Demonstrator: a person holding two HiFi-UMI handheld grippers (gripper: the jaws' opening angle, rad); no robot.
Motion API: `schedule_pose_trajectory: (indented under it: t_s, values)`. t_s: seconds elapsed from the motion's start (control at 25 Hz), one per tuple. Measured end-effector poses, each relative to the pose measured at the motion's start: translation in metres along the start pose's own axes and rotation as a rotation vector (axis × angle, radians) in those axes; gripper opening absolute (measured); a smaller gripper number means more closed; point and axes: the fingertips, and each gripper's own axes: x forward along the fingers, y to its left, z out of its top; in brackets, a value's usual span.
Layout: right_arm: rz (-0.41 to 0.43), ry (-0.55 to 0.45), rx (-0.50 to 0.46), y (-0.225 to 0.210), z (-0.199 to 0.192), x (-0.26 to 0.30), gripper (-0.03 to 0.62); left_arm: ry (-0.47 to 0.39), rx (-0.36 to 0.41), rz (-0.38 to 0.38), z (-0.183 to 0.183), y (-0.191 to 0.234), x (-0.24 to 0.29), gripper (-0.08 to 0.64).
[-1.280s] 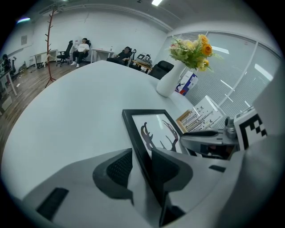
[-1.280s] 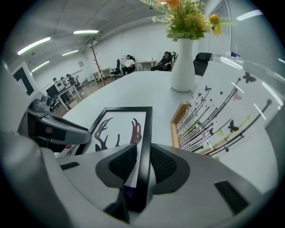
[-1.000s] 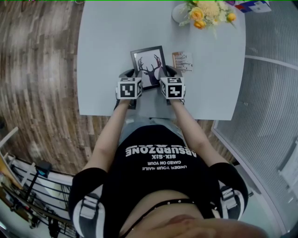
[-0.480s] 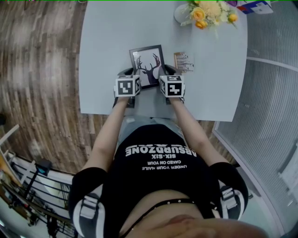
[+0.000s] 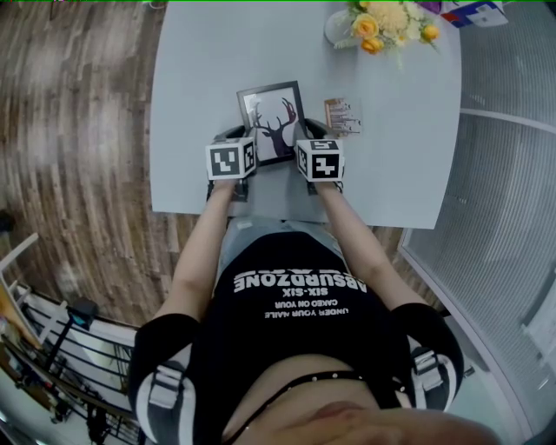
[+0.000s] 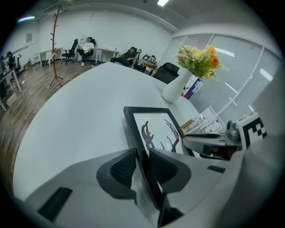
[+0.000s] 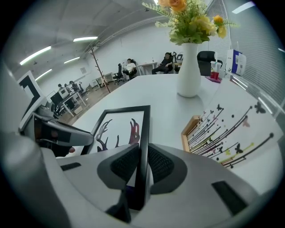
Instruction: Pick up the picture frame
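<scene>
The black picture frame (image 5: 271,117), holding an antler print, lies on the grey table (image 5: 200,87) just beyond my two grippers. My left gripper (image 5: 238,137) is shut on the frame's left rail. In the left gripper view its jaws (image 6: 142,164) pinch that black rail (image 6: 139,133) between the ribbed pads. On the opposite side my right gripper (image 5: 307,135) clamps the right rail. The right gripper view shows its pads (image 7: 143,162) pressed on both sides of the rail (image 7: 144,129). The near end of the frame is hidden behind the grippers.
A white vase of yellow and orange flowers (image 5: 382,22) stands at the table's far right. A small wooden stand with a printed card (image 5: 341,115) sits just right of the frame. The table's near edge (image 5: 287,213) runs right behind the grippers, against the person's body.
The frame and the left gripper have shifted slightly to the left and away from the person. The right gripper has stayed nearly where it was.
</scene>
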Motion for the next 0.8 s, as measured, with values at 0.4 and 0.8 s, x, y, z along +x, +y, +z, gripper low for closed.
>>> schedule_pose_trajectory:
  t_s: [0.4,0.8]
  values:
    - [0.015,-0.014,0.022,0.003,0.006,-0.016,0.077,-0.025,0.004,0.009,0.007,-0.008,-0.017,0.103]
    - [0.027,-0.068,0.024,0.011,0.022,-0.046,0.077,-0.072,0.007,-0.010,0.017,-0.020,-0.048,0.101]
